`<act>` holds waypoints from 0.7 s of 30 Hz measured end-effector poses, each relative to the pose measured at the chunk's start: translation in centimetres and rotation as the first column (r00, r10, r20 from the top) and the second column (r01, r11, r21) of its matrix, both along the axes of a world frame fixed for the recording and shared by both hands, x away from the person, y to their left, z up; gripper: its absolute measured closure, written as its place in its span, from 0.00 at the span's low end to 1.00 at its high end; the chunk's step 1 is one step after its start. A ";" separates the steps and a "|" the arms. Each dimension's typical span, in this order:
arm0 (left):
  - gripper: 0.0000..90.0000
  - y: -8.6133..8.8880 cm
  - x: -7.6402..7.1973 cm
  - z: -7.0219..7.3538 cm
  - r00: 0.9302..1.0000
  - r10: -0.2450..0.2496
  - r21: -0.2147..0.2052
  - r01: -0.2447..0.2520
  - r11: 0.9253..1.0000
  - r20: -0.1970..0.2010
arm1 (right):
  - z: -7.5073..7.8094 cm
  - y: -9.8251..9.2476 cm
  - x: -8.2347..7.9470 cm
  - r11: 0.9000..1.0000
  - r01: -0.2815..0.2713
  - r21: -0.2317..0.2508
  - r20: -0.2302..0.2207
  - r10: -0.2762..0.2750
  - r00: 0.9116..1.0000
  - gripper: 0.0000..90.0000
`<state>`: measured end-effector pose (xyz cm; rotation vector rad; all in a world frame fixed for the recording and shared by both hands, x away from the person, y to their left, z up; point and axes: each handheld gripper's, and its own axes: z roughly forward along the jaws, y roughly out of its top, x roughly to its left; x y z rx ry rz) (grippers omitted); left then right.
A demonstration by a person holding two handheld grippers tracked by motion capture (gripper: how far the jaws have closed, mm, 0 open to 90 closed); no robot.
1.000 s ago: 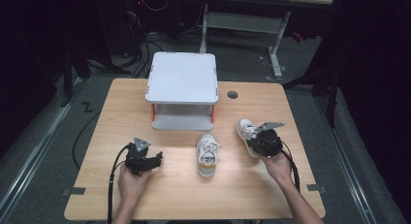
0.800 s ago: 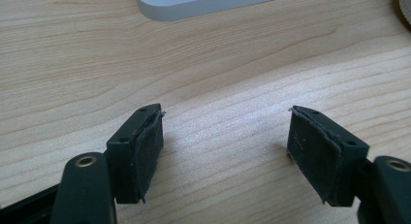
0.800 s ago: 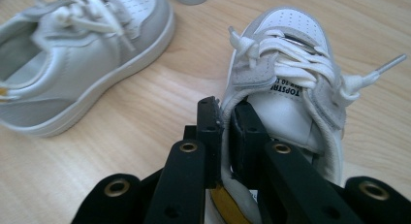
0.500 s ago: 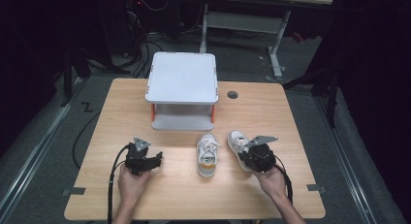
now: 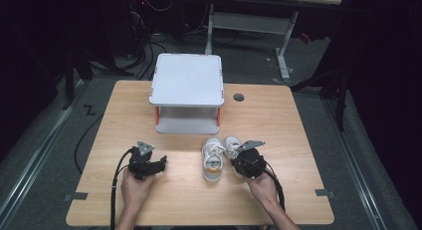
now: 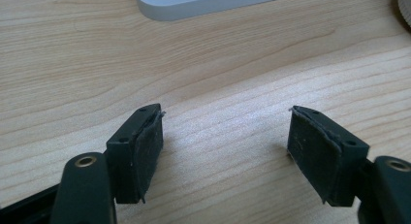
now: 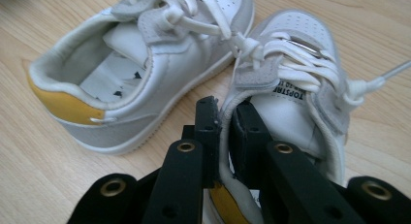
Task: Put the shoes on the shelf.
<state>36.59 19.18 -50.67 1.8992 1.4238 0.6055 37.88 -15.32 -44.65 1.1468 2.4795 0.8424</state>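
Two small white shoes with yellow heels lie side by side at the table's front middle. My right gripper (image 5: 238, 159) (image 7: 225, 112) is shut on the heel collar of the right-hand shoe (image 5: 232, 143) (image 7: 291, 64), one pad inside and one outside. Its jaws have just eased open a little, and the collar is still pinched between them. The other shoe (image 5: 213, 160) (image 7: 145, 64) rests on the wood just to its left, touching or nearly so. My left gripper (image 5: 155, 165) (image 6: 225, 132) rests on the table at the front left, open, with bare wood between its pads.
A white two-level stand (image 5: 187, 80) (image 6: 208, 1) with orange posts sits at the table's back middle, just behind the shoes. A round cable hole (image 5: 239, 97) lies to its right. The wooden table (image 5: 298, 140) has bare room on both sides.
My right gripper has carried its shoe leftward and slightly down, from apart at the right to right beside the other shoe. The left gripper has not moved.
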 end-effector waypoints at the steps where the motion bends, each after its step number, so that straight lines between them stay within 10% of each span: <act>1: 0.32 0.0 0.0 0.0 1.000 0.000 0.000 0.000 1.000 0.000 | 0.0 0.1 0.0 1.000 0.000 0.004 -0.004 0.000 1.000 0.91; 21: 0.32 0.0 0.0 0.0 1.000 -0.001 0.005 0.001 1.000 -0.001 | -0.2 0.6 0.3 0.991 -0.021 0.129 -0.066 0.030 0.997 0.76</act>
